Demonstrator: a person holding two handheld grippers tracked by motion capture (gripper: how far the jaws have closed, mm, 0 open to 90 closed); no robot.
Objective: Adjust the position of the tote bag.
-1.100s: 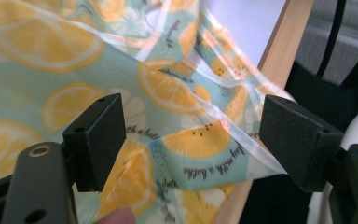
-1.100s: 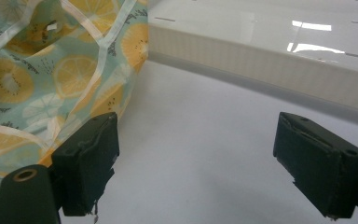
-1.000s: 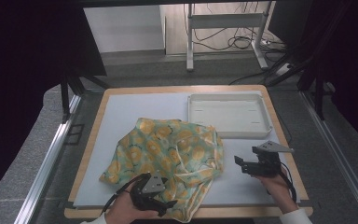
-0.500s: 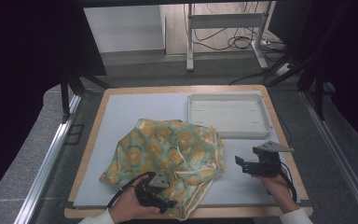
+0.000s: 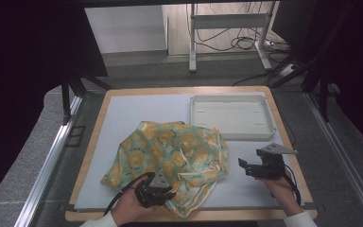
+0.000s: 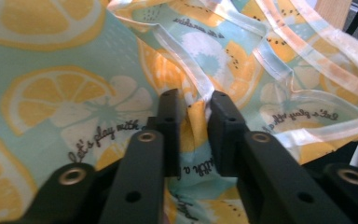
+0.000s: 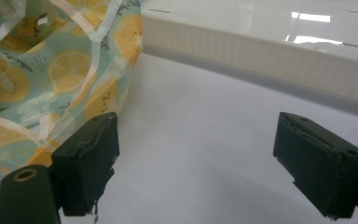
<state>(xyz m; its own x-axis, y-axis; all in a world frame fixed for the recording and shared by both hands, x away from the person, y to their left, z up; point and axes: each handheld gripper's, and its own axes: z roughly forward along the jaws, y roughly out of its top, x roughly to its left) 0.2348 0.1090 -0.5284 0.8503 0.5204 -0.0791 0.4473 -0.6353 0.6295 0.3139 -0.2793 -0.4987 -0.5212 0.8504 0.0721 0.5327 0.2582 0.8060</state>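
the cloth (image 5: pixel 170 158), a thin printed fabric with lemon and kiwi slices and pale hemmed straps, lies crumpled on the grey mat (image 5: pixel 137 113) of the tabletop (image 5: pixel 90 142), near the person's edge and left of centre; its far right corner lies close to the white tray (image 5: pixel 231 116), and i cannot tell whether it touches it. judgement on handling: light, limp, no stiffness of its own, so it will sag and drag from whatever point is lifted; not fragile, not notably slippery, but the loose layers may slide over each other, so one pinch could take up one layer or several. best hold looks to be a hemmed edge or a strap, where the doubled fabric gives the pads something to bite. the left claw (image 5: pixel 153 189) sits at the cloth's near edge; in the left gripper view its jaws have just been closing and now pinch a raised fold of fabric (image 6: pixel 193 123) right beside a pale hem, pads pressing from both sides. the right claw (image 5: pixel 260 166) rests apart from the cloth, on bare mat to its right, jaws spread wide with nothing between them; the right gripper view shows the cloth's edge (image 7: pixel 51 79) just beside one jaw and the tray wall (image 7: pixel 261 51) ahead. orientation: the heap has no clear front; its long axis runs roughly from the near-left corner toward the far right, i.e. diagonally toward the tray. straps lie tangled near the middle and right side.
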